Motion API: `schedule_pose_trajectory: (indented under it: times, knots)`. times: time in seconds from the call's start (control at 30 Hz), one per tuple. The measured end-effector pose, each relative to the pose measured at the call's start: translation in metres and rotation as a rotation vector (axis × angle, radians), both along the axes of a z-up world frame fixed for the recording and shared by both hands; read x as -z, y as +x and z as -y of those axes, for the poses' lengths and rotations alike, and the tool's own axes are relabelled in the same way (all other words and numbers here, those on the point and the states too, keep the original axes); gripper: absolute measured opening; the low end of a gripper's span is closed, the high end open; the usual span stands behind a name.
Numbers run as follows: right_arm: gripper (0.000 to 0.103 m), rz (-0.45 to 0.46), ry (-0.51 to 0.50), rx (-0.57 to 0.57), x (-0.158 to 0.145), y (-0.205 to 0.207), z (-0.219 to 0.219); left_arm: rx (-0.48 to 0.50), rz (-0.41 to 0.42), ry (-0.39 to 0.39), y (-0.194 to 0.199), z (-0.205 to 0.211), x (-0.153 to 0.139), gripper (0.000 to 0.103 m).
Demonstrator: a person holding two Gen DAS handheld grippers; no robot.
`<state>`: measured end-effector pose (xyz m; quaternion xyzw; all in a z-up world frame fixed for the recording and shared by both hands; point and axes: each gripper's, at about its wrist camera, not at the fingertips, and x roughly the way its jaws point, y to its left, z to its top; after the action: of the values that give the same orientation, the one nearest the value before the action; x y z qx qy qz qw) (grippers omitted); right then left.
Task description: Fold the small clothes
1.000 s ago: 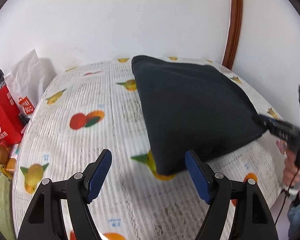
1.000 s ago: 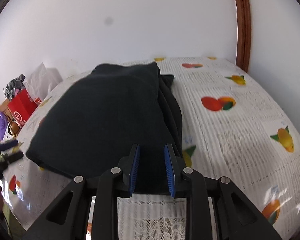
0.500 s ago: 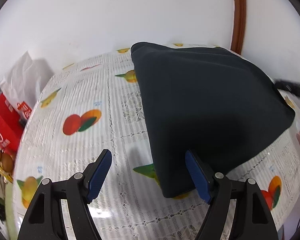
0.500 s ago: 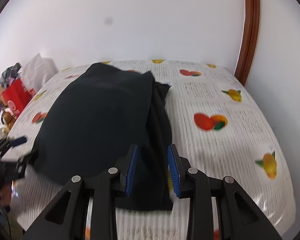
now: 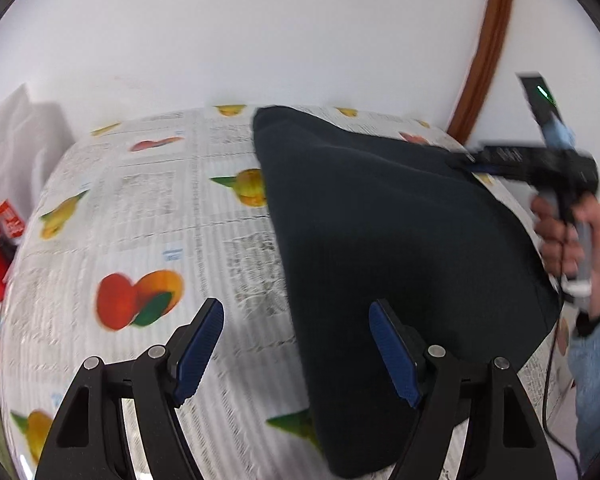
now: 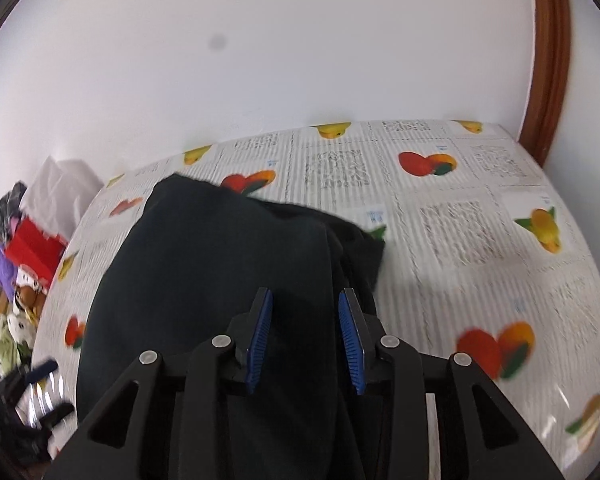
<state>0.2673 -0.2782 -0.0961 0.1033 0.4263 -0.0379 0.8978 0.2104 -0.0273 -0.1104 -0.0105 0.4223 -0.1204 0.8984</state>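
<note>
A dark navy garment (image 5: 380, 220) lies folded on the fruit-print tablecloth (image 5: 140, 220); in the right wrist view the garment (image 6: 220, 260) shows a folded layer on top and a loose edge at its right. My left gripper (image 5: 296, 312) stands open above the cloth's near left edge, one finger over the bare tablecloth and the other over the cloth, pinching nothing. My right gripper (image 6: 305, 298) hovers over the garment's near end with its jaws opening and no cloth pressed between the pads. A hand (image 5: 568, 232) holds the right gripper (image 5: 466, 160) at the garment's far right side.
A white wall backs the table, with a brown wooden door frame (image 5: 484, 52) at the right corner. A white plastic bag (image 6: 60, 188), a red bag (image 6: 32, 244) and soft toys (image 6: 8, 332) crowd the left side. The left gripper (image 6: 40, 384) appears blurred at lower left.
My right gripper has drawn back and lifted from the garment while its jaws widened. My left gripper has slid sideways along the near edge, still open. The garment stays flat.
</note>
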Motion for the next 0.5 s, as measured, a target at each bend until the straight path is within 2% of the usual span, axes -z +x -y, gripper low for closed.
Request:
schedule_pose_trajectory:
  times: [0.1,0.13,0.17,0.27,0.3,0.33,0.4,0.43,0.5]
  knots:
    - [0.035,-0.041,0.02,0.031,0.011,0.026,0.006,0.017,-0.009,-0.02,0.008,0.003,0.007,0.078]
    - [0.025,-0.047,0.025,0.031,0.013,0.033,0.007,0.018,-0.017,-0.036,0.01,0.001,0.008,0.078]
    - [0.008,-0.033,0.023,-0.005,0.012,0.039,0.006,0.022,-0.031,-0.061,0.013,-0.001,0.01,0.078]
    - [0.007,0.111,-0.104,-0.119,-0.003,0.028,-0.003,0.029,-0.056,-0.103,0.014,-0.006,0.013,0.078]
    - [0.007,0.151,-0.112,-0.124,-0.006,0.024,0.001,0.032,-0.063,-0.112,0.014,-0.007,0.014,0.078]
    - [0.007,0.144,-0.069,-0.111,-0.003,0.027,0.01,0.035,-0.065,-0.113,0.014,-0.007,0.014,0.078]
    - [0.008,0.059,0.01,-0.048,0.011,0.04,0.028,0.041,-0.067,-0.107,0.012,-0.005,0.015,0.078]
    - [0.011,0.002,0.042,-0.006,0.02,0.047,0.035,0.042,-0.069,-0.1,0.012,-0.003,0.016,0.078]
    - [0.022,-0.018,0.048,0.027,0.019,0.043,0.042,0.039,-0.064,-0.088,0.01,-0.001,0.015,0.078]
